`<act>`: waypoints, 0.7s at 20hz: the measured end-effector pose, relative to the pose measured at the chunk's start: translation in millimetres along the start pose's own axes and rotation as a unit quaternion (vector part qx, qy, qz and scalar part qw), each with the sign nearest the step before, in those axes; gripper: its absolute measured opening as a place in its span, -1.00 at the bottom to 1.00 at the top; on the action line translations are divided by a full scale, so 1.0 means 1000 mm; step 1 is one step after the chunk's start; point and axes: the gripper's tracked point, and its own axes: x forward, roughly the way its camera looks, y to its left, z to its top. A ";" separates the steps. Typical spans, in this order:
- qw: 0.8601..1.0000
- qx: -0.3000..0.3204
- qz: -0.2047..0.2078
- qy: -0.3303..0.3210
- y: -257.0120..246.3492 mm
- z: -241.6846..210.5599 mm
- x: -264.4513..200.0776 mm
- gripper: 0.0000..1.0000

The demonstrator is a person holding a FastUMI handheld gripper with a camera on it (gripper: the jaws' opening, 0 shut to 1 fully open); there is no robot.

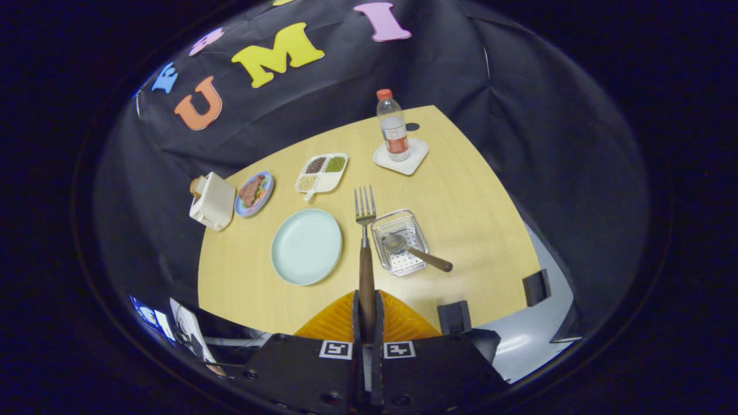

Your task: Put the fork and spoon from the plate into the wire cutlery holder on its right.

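Held high above the desk (pixel 461 190), tool (pixel 367 311) clamped on fork (pixel 365 230) handle, tines forward between plate (pixel 306 246) and holder (pixel 399 242). Handle's end hidden between fingers (pixel 356 317). Spoon (pixel 415 248) lying in holder.

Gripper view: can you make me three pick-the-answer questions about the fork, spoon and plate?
1. Where is the spoon?
A. in the wire holder
B. on the plate
C. beside the bottle

2. How many things lie on the plate?
A. two
B. none
C. one

3. What is the tool doing?
A. hanging open
B. shut on the fork
C. shut on the spoon

Answers: 1 A, its bowl sits inside the basket. 2 B, the plate is bare. 3 B, both fingers squeeze the fork's wooden handle.
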 end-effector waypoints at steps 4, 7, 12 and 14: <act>1.000 0.002 -0.002 0.020 -0.018 -0.009 0.003 -0.90; 0.999 0.008 -0.001 0.040 -0.021 -0.015 0.011 -0.90; 0.998 0.025 0.004 0.063 -0.020 -0.018 0.020 -0.90; 0.997 0.034 0.006 0.074 -0.018 -0.021 0.024 -0.90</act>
